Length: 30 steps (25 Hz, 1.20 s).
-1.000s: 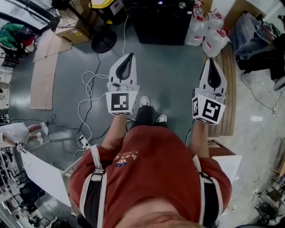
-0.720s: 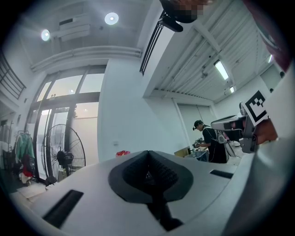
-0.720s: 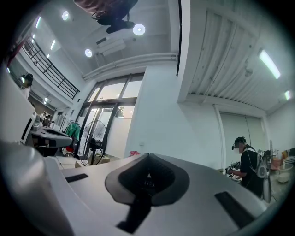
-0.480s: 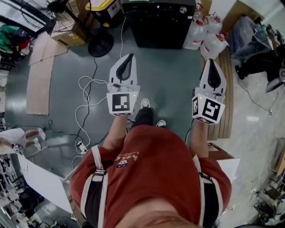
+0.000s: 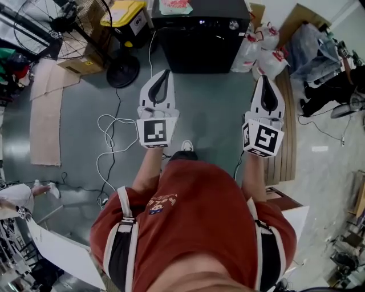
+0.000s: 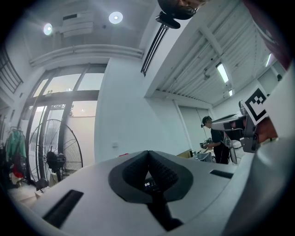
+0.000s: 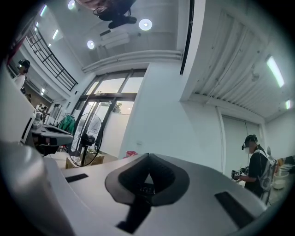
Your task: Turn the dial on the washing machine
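Observation:
The black washing machine [image 5: 199,43] stands on the floor at the top middle of the head view, with a round silver dial [image 5: 232,24] at the right of its control strip. Both grippers are held out in front of the person, well short of the machine. My left gripper [image 5: 165,72] points at the machine's left front, jaws shut, nothing between them. My right gripper [image 5: 266,77] points to the right of the machine, below the dial, also shut and holding nothing. In both gripper views the dark pads [image 6: 159,168] [image 7: 161,173] meet at the tip.
A floor fan [image 5: 63,23] and a yellow-lidded box [image 5: 126,17] stand left of the machine. Water jugs [image 5: 268,51] sit to its right by a wooden platform [image 5: 288,114]. A white cable [image 5: 114,137] loops on the grey floor. A person [image 5: 331,85] is at the far right.
The view has moved forward, so the washing machine and its dial show more fully at the top. Both grippers stay shut and level; the right one has shifted slightly left.

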Tool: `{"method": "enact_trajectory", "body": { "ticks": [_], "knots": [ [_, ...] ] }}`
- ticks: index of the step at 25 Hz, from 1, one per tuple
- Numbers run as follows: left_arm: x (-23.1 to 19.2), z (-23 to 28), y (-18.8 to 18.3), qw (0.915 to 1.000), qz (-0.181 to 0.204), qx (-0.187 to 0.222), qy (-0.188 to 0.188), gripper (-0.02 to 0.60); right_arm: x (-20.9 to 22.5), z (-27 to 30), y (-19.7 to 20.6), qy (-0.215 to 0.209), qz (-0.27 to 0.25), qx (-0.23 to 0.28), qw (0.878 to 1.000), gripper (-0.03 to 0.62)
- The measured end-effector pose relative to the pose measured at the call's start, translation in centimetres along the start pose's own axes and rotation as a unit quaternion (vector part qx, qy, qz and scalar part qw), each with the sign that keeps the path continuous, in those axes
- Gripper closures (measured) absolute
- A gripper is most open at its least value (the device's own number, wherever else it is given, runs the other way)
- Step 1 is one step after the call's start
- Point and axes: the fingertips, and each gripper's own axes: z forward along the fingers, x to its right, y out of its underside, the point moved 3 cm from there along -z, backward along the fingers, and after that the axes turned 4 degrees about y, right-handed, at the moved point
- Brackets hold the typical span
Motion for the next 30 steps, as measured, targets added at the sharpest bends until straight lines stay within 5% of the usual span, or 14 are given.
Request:
{"method": "enact_trajectory", "body": {
  "ticks": [12,30],
  "knots": [
    [-8.7,4.8,3.3,0.9997,-0.002,-0.002,0.026,0.572,-5.6,7.5,1.1,0.025,-0.017,-0.028,0.999,0.586],
    [-11.8,15.0,6.8,0.9994,0.024,-0.012,0.023,0.572,-4.6,20.2,3.9,0.014,-0.01,-0.012,1.0,0.586]
  ]
}}
